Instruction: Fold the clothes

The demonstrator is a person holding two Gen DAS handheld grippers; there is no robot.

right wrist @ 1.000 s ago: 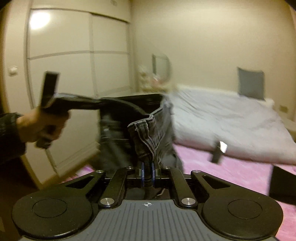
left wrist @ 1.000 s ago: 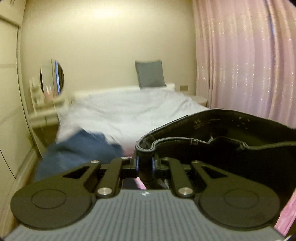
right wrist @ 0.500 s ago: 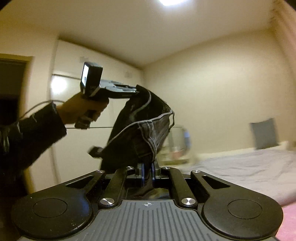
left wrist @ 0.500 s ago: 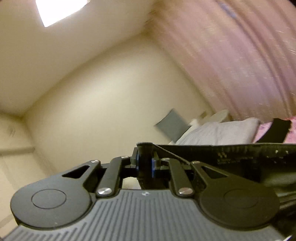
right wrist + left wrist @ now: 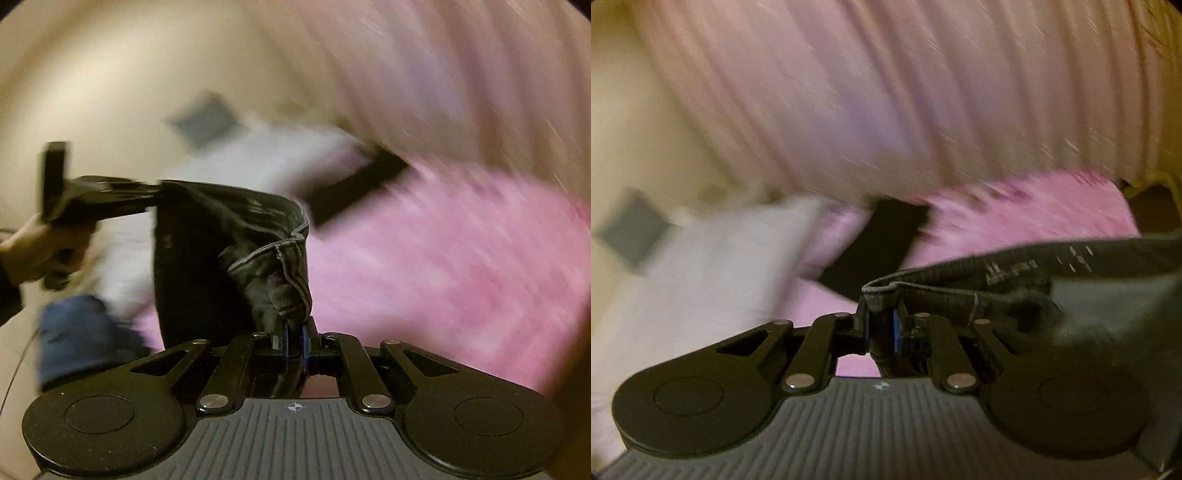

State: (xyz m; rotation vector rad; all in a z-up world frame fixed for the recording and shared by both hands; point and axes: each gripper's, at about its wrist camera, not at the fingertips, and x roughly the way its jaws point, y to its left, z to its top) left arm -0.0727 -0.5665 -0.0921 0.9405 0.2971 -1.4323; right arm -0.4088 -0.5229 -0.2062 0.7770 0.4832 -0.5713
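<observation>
Dark denim jeans hang in the air above the pink rug, waistband stretched between both grippers. The left gripper pinches one stitched waistband corner; the right gripper is closed on the other. Beyond the jeans lie a black cloth, a white duvet, a grey pillow and pink pleated curtains, all blurred. Blue fabric sits left of the jeans.

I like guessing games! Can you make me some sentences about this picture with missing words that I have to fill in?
1. Both grippers are shut on the dark ____ jeans.
2. The fuzzy blanket spread under the jeans is ____ in color.
3. The right gripper sees the left gripper held in a person's ____.
4. The pillow at the far end of the bed is ____.

Missing words: gray; pink; hand; gray
</observation>
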